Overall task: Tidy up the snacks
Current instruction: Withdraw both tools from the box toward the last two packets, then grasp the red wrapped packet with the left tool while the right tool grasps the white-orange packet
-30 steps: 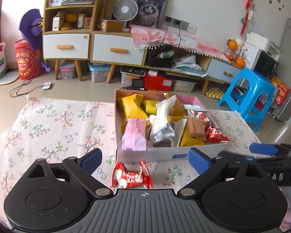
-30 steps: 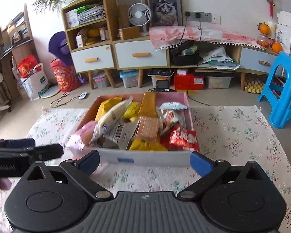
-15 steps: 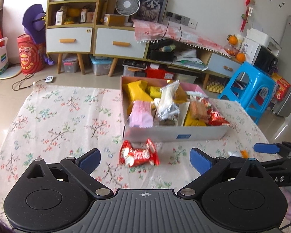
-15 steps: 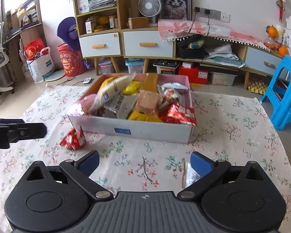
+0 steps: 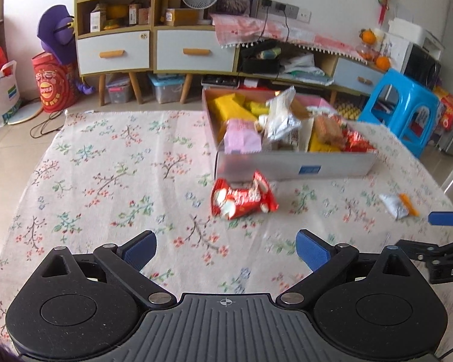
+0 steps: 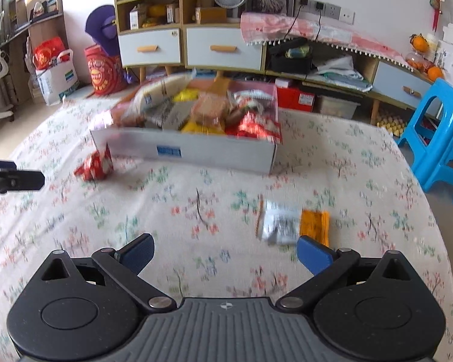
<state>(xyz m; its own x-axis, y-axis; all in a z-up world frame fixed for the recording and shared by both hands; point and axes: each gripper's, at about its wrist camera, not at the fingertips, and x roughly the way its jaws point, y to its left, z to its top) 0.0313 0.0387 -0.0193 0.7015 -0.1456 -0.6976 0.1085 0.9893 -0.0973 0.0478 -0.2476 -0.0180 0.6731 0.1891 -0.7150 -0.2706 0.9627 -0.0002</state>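
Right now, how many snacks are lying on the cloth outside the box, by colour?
Red packet: 1
Silver packet with orange end: 1
Total: 2

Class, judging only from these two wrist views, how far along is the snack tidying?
Done: most snacks sit in the box. In hand: nothing; the left hand-held gripper and right hand-held gripper are both open and empty. Left: the red packet and the silver-and-orange packet lie loose on the floral cloth.
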